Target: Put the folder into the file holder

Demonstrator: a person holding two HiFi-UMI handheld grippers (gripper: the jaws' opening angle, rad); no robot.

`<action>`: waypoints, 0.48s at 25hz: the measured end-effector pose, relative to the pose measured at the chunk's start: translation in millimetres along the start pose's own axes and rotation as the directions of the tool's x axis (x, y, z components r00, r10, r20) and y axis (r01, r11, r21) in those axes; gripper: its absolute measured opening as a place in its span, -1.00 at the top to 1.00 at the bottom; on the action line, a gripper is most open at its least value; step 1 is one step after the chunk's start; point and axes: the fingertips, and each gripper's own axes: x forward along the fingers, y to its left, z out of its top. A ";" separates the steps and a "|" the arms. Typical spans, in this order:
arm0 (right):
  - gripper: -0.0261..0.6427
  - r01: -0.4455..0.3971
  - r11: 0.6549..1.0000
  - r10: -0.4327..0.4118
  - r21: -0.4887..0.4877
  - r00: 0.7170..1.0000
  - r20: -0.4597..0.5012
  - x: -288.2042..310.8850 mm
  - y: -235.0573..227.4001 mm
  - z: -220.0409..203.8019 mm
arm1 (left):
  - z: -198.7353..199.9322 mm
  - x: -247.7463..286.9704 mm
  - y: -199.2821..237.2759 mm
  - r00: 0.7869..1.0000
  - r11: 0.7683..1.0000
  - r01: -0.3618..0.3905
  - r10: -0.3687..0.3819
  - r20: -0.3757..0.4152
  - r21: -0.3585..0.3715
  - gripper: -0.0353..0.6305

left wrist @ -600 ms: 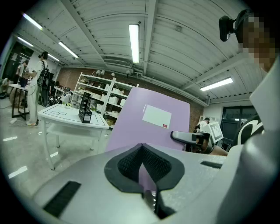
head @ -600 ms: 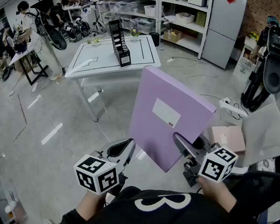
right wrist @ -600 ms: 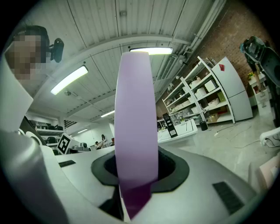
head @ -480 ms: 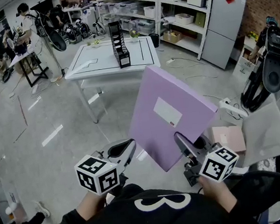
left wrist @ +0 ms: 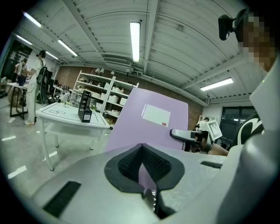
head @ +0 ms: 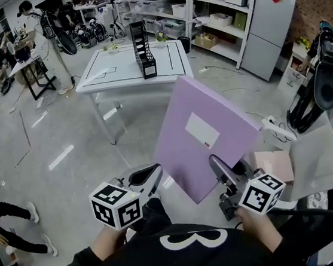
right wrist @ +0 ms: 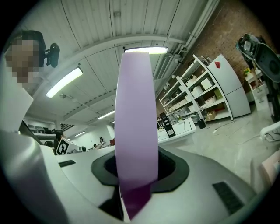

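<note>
At 12 o'clock, well apart from the person, a white table (head: 111,76) carries the upright black file holder (head: 143,58). The purple folder (head: 205,127) hangs tilted in mid-air. The right gripper (head: 216,165) pinches its lower edge, and nothing else supports it. At 8 o'clock of the folder, the left gripper (head: 150,173) has its jaws together on nothing. With only this one-edge grip, the folder could pivot or slip while carried. The holder's slots are too small to make out.

Only readable mark: a white figure, 3 or 8, cut off, on the black shirt (head: 188,262) at 6 o'clock; the white label (head: 202,130) on the folder (head: 185,163) is too small to read.
</note>
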 end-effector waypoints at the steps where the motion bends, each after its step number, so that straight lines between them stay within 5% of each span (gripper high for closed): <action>1: 0.49 0.003 1.000 -0.003 -0.008 1.000 -0.002 6.8 -2.1 0.6 | 1.0 2.8 6.5 1.000 1.000 0.000 0.000 -0.001 -0.003 0.88; 12: 0.49 0.042 0.999 -0.043 -0.020 0.999 -0.022 132.3 -49.8 17.2 | 36.4 55.2 125.5 0.999 0.999 0.003 -0.005 -0.044 -0.038 0.88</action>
